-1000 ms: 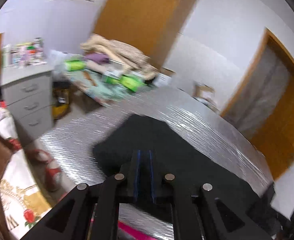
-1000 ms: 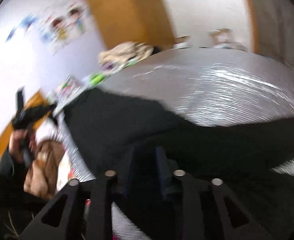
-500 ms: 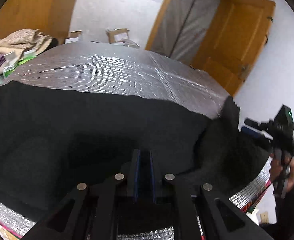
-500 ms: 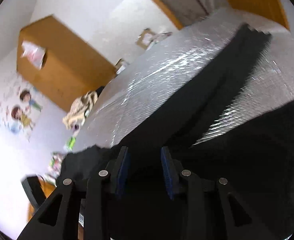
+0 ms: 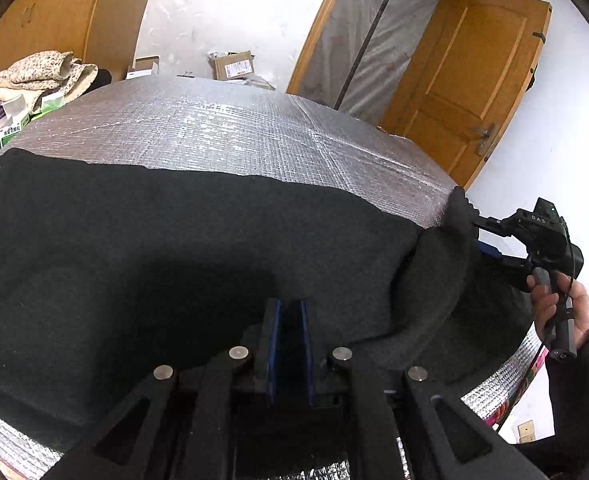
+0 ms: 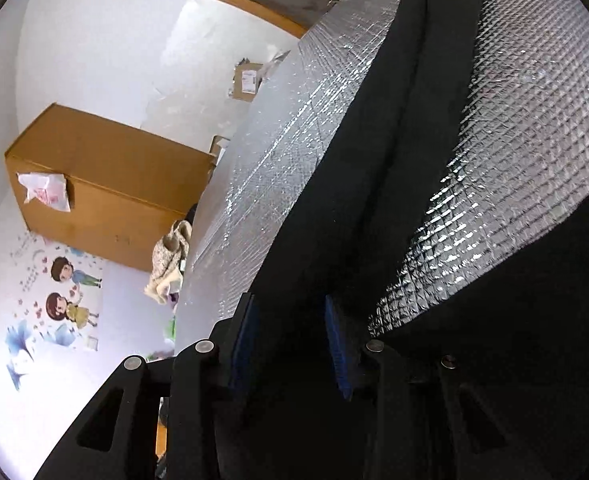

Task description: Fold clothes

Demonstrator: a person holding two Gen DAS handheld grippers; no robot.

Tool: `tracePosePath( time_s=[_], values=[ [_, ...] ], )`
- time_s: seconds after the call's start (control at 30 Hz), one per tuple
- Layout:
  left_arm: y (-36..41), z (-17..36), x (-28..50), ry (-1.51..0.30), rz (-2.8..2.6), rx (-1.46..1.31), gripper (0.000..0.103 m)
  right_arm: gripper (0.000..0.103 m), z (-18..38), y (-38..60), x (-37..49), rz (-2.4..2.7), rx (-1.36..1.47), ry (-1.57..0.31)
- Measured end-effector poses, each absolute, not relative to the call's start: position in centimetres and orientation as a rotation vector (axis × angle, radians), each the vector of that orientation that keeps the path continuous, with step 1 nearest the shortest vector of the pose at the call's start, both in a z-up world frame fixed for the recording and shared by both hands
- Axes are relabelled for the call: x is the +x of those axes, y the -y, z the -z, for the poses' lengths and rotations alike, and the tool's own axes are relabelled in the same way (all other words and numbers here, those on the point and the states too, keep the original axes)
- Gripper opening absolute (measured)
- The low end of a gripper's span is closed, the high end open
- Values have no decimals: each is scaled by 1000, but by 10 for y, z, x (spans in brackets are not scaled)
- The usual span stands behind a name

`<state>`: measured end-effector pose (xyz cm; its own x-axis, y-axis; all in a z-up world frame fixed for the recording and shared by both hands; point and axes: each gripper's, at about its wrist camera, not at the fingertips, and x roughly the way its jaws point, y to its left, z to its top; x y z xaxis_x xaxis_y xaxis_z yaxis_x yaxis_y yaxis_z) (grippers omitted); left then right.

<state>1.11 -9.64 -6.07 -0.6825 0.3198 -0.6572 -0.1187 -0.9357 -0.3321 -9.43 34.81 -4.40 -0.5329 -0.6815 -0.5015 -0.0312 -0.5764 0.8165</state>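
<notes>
So far, the black garment (image 5: 182, 248) lies spread across the silver tabletop (image 5: 230, 128), one edge apparently turned over, the fold still unfinished by the look of it. The left hand-held gripper (image 5: 290, 312) sits nearly pressed together over the cloth; whether it pinches any cannot be told. The right hand-held gripper (image 6: 290, 320) is spread, cloth between its jaws, pads apparently clear.

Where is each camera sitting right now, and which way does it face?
Left wrist: on the left gripper, looking across the black garment and silver table toward the orange door; the person's right hand and right gripper show.
Right wrist: on the right gripper, rolled sideways, looking along the garment's sleeve toward the wardrobe.
Shared: garment, table, clothes pile.
</notes>
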Motion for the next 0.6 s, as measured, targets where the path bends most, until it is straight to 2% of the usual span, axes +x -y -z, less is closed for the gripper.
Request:
tracePosePath(
  time_s=[0.2,0.23,0.27,0.33,0.37,0.6],
  values=[
    [96,61,9,376,-2654,-1114,10,36,43,-343,-102,2131,1198,1105],
    [96,61,9,374,-2654,-1115,10,33,43,-341,-104,2133,1197,1097],
    [95,61,9,372,-2655,-1115,10,30,44,-340,-105,2135,1197,1090],
    [94,60,8,365,-2657,-1118,10,9,44,-338,-108,2148,1199,1074],
    [93,60,8,358,-2659,-1120,10,6,45,-337,-110,2152,1200,1070],
    [83,48,14,304,-2661,-1093,14,4,16,-337,-91,2198,1059,1054]
  ],
)
